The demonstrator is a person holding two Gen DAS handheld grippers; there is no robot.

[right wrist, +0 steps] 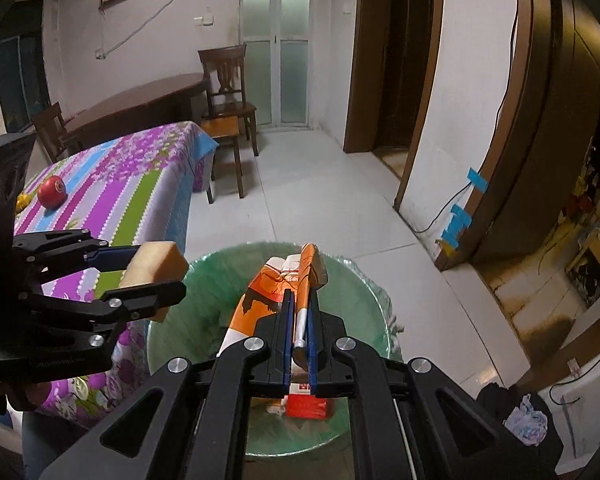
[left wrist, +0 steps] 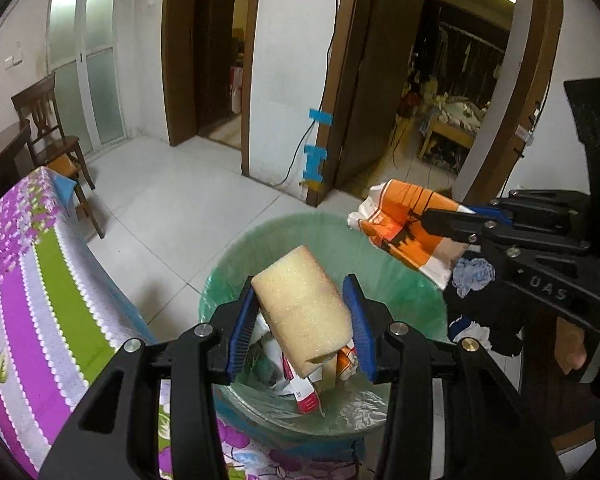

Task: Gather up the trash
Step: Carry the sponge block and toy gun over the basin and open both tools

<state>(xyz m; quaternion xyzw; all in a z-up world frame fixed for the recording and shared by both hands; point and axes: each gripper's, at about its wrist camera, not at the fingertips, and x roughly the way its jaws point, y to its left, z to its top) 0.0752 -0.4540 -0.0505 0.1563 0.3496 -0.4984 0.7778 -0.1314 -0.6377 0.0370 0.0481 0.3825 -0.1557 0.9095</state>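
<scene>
Fingers (left wrist: 359,322) of my L gripper (left wrist: 305,312) clamp the sponge (left wrist: 304,312) over the lined bin (left wrist: 428,304) w/ trash inside, R gripper (right wrist: 299,320) pinched tight on a flattened orange carton (right wrist: 260,296) above the same bin, beside the table (right wrist: 140,184).

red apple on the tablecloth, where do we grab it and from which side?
Grip the red apple across its widest middle, coming from above with the jaws straddling it. It is round and sits loose on the flat striped tablecloth, so a side approach may roll it. A yellow thing beside it narrows that flank.
</scene>
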